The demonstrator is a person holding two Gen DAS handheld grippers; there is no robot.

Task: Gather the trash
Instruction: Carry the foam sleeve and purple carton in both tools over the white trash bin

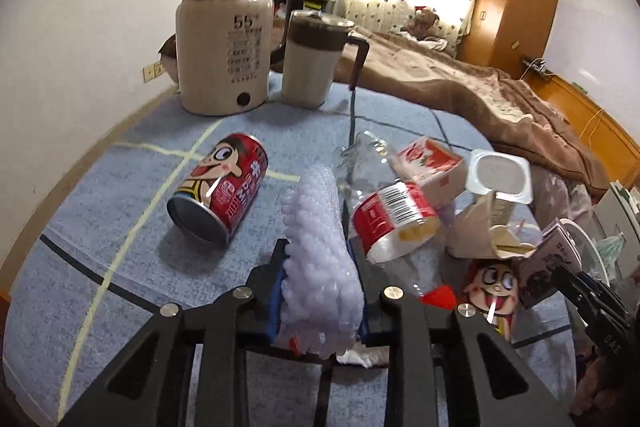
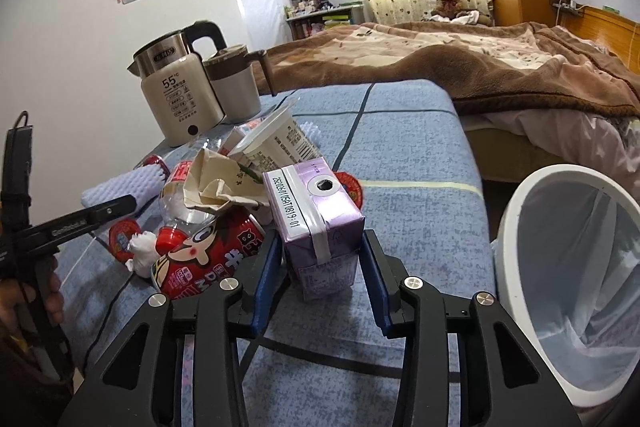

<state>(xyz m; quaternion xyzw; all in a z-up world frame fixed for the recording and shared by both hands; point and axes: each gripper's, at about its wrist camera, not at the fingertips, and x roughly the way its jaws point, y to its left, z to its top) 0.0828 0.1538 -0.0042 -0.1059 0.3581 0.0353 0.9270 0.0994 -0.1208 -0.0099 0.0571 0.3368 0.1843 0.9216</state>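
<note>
On a blue-covered table beside an unmade bed, the clearing-up has barely begun: at left a red cartoon can (image 1: 218,187) lies apart on the cloth, while the left gripper (image 1: 320,267) is clamped on a white foam wrap (image 1: 320,239). In the middle, a clear bottle (image 1: 384,203), cartons, a yogurt cup (image 1: 500,177) and crumpled paper sit heaped and uncollected. The right gripper (image 2: 322,259) has its pads around a purple carton (image 2: 316,215), and the white lined bin (image 2: 576,259) at the table's right edge looks empty.
</note>
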